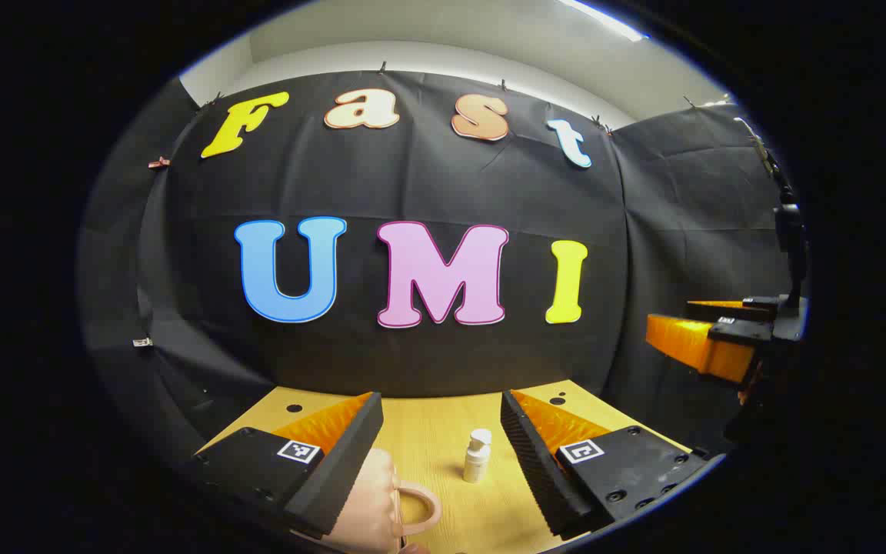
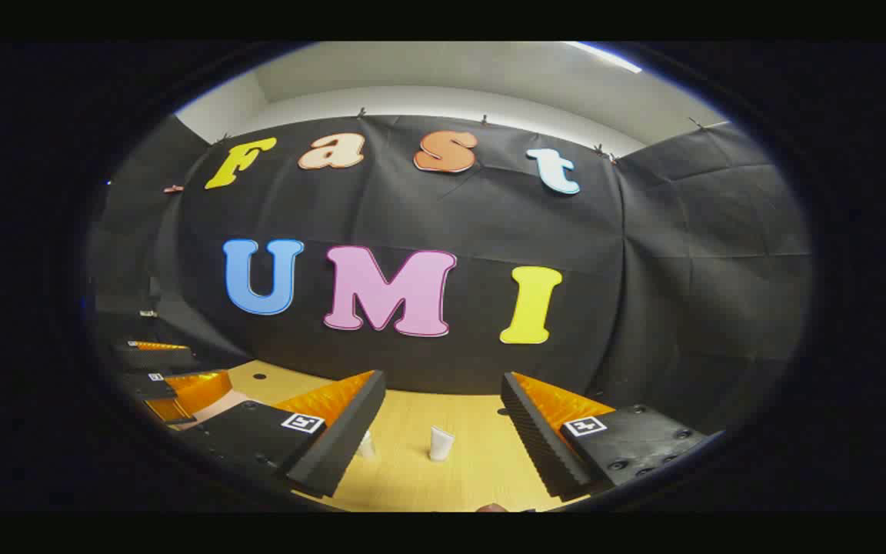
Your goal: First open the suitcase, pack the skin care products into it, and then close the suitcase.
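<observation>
A: Both grippers hang above the table [image 1: 428, 431], fingers spread, holding nothing. The pink suitcase [image 1: 378, 500] sits low under the left gripper [image 1: 443, 454], handle [image 1: 421, 504] toward the bottle [image 1: 477, 455].

B: So open it first — find the seam (hidden here), lift gently.

A: Its long axis probably runs away from us — hard to tell. The tube [image 2: 440, 443] stands upright ahead of the right gripper [image 2: 443, 435].

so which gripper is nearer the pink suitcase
Left. The left gripper hangs right above the pink suitcase, its handle between the open fingers. The right gripper is off to the side over the wooden table, the suitcase past its left finger.
</observation>
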Available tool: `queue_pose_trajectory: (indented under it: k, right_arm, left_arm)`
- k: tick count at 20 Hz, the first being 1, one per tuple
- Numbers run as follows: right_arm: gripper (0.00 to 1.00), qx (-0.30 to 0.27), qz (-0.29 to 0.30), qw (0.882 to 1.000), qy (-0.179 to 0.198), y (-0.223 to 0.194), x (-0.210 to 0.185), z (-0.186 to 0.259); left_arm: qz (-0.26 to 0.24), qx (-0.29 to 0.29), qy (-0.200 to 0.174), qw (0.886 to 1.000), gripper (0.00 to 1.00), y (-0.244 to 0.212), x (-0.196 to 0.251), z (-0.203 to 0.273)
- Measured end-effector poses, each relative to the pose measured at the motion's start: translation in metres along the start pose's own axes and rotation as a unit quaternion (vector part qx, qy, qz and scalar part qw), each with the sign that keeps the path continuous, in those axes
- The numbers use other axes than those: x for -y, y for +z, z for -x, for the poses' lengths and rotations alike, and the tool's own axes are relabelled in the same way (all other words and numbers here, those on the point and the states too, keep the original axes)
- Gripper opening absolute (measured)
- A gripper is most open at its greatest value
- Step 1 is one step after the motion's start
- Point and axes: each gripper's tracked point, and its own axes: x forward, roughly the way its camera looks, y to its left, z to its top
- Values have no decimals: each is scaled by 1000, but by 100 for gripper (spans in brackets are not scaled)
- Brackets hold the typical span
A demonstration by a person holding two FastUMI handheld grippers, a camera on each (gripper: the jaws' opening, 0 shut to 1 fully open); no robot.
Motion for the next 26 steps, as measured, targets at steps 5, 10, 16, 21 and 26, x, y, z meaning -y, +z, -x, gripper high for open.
queue_pose_trajectory:
  k: [5,10,16,21,26]
  right_arm:
    - [96,2,-1,1000,-2,4,7,-5]
    - [96,5,0,1000,1,7,7,-3]
    - [96,7,8,1000,4,9,7,5]
    - [96,7,2,1000,-1,9,9,9]
    - [96,3,2,1000,2,4,1,12]
  left_arm:
    - [-8,8,10,1000,100,4,-10,11]
    - [0,-4,8,1000,97,-5,-10,21]
    - [-11,-1,-2,1000,97,-5,-2,31]
    - [-10,-6,-11,1000,97,-10,5,34]
    - [3,-34,-31,999,97,-42,19,28]
